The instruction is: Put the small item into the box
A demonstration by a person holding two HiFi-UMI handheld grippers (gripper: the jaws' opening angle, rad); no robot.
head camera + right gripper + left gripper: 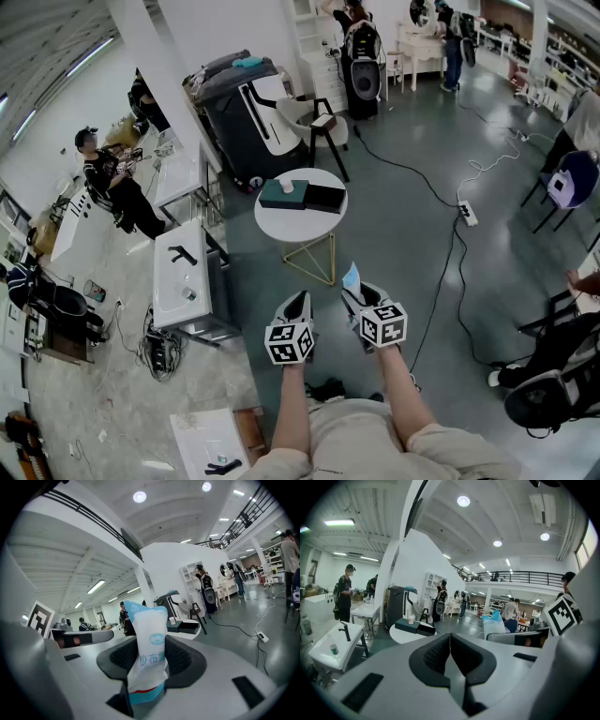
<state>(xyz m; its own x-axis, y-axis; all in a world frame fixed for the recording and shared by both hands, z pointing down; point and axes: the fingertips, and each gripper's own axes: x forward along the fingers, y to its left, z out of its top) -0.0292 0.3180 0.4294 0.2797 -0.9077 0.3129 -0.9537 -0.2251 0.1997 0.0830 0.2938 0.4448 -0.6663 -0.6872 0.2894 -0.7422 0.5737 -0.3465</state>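
My right gripper point(353, 292) is shut on a small white and blue packet point(352, 277), which stands upright between its pads point(151, 651). My left gripper point(298, 302) is shut with nothing in it, its jaws pressed together in the left gripper view point(450, 638). Both grippers hang side by side over the floor, short of a round white table point(281, 223). On that table lie a dark teal box point(280, 195) with a small white cup point(287, 187) on it, and a black box point(324, 197) beside it. The same table point(187, 631) shows far off in the right gripper view.
White sink units point(183, 272) stand left of the table. A black and white chair point(323, 127) is behind it. Cables and a power strip point(466, 214) run over the floor to the right. Several people stand around, and one sits at the right point(553, 361).
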